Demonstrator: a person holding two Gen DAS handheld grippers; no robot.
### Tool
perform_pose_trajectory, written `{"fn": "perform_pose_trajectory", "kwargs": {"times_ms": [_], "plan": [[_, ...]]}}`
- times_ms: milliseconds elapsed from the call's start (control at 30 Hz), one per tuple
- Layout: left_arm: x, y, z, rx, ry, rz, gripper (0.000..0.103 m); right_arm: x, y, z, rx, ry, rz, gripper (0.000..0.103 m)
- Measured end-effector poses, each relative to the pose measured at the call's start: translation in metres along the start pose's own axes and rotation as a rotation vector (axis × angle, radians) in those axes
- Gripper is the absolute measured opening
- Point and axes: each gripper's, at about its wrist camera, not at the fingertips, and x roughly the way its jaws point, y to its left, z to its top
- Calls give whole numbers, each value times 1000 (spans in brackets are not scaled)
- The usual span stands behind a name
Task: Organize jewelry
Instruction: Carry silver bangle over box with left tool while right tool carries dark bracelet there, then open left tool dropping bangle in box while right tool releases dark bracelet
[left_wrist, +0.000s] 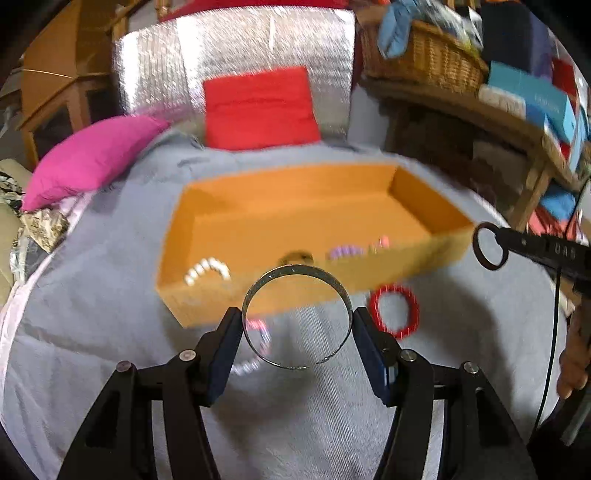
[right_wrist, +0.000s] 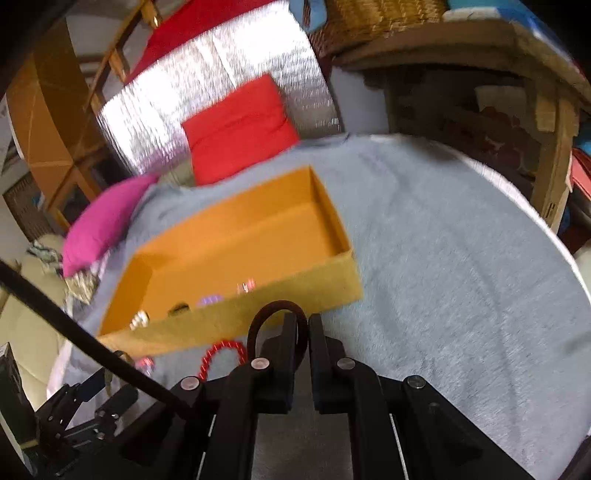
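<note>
Grey bedspread (right_wrist: 443, 258) is lying open right of the orange box (left_wrist: 295, 218). Left hand-held gripper (left_wrist: 297, 325) is clamping a silver bangle (left_wrist: 295, 317); right hand-held gripper (right_wrist: 303, 332) is pinching a dark ring (right_wrist: 275, 321), lettering blurred.

Both wrist views look steeply down, close, sharing the orange box (left_wrist: 295, 218).

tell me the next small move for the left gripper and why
Probably carry the silver cuff bangle forward over the orange box and release it there. The left gripper holds it clear of the grey blanket, just short of the box's near wall, and other bracelets already lie inside.
</note>
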Motion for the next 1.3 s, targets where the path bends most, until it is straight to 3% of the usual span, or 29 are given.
{"fn": "perform_pose_trajectory", "kwargs": {"times_ms": [133,300,433,667,767,1033,1300], "plan": [[-11,17,29,-54,-47,-10,63,-18,10,18,-8,-113,29,7],[-7,32,77,-82,-117,33,63,-4,33,46,15,-117,97,7],[24,46,101,-117,-108,42,63,27,59,67,-11,-81,103,7],[100,61,90,-128,40,39,63,111,83,82,-15,51,80,7],[112,63,90,-105,51,39,63,140,90,79,-26,125,58,7],[139,69,90,-114,119,58,63,166,97,69,-88,193,-20,7],[149,58,83,-81,178,85,64,174,101,66,-113,204,-65,8]]}}
